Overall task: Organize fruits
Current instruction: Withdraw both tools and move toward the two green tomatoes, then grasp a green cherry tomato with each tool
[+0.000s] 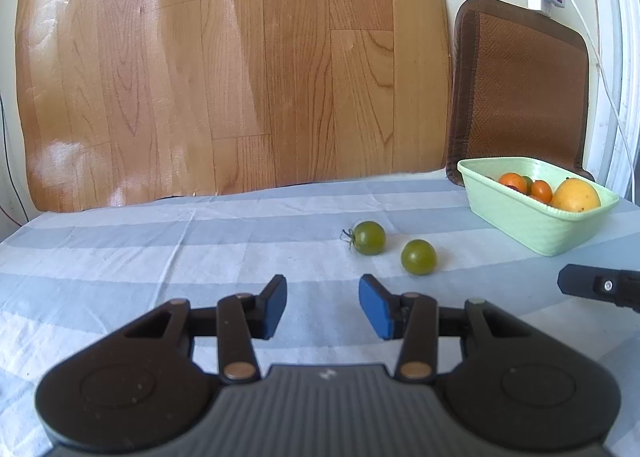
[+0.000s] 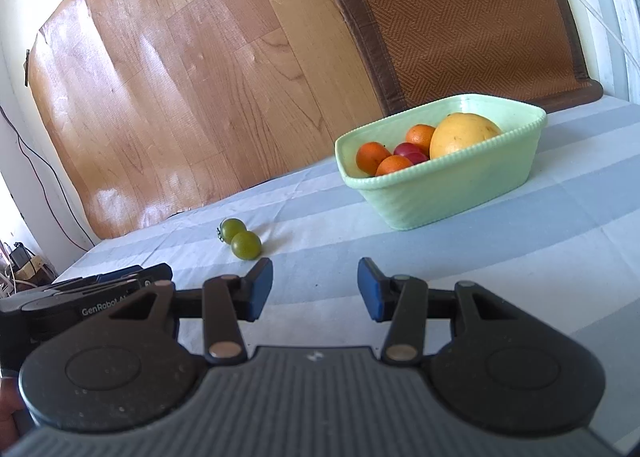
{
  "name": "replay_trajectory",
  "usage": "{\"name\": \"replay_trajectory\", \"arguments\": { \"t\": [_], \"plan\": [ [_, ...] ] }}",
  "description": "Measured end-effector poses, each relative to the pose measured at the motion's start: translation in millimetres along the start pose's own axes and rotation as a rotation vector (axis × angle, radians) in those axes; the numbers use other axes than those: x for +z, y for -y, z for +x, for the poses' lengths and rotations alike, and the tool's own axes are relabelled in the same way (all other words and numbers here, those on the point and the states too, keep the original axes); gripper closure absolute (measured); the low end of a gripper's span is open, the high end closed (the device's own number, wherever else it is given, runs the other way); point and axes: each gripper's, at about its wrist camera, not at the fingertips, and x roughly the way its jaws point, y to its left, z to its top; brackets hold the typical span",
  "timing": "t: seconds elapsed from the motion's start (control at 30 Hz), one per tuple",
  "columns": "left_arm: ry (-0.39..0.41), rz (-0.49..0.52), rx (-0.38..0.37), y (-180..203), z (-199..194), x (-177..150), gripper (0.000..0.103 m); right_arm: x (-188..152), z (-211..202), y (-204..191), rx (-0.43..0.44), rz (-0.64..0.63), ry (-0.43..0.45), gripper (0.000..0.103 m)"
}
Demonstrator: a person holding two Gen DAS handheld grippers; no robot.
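Two green tomatoes lie loose on the striped tablecloth (image 1: 200, 241), and they are what I judge is left to sort. The nearer green tomato (image 1: 418, 256) sits just ahead of my left gripper (image 1: 323, 307) and a little to the right of its centre line. The stemmed green tomato (image 1: 369, 238) lies just beyond it and slightly left, its stalk pointing away to the left. In the left wrist view a narrow gap shows between the two; in the right wrist view they overlap, so I cannot say from there whether they touch. Being round, neither gives a long axis to line up with, so only direction matters.

The left gripper's blue pads stand apart with nothing between them, and the tool is empty. The right gripper (image 2: 315, 289) is likewise parted and empty. From its camera the tomatoes lie well off to the left and further ahead, with the left tool's body between. So I judge the left hand the nearer one for this pick: nudge right and forward to straddle the nearer fruit.

The green basket (image 1: 520, 225), already holding oranges, a large yellow fruit and something red, stands further right, closer to the right gripper.
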Motion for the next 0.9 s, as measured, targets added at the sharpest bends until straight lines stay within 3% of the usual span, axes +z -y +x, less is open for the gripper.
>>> {"name": "replay_trajectory", "arguments": {
  "t": [0.73,0.9],
  "plan": [
    [0.012,0.025,-0.026,1.8,-2.0,-0.5,0.059,-2.6,-5.4,2.4,-0.020,0.035,0.036,0.053],
    [-0.012,-0.019,-0.060,-6.4,0.6,2.0,0.058,-1.9,7.1,-9.8,0.026,-0.053,-0.046,0.052]
  ]
}}
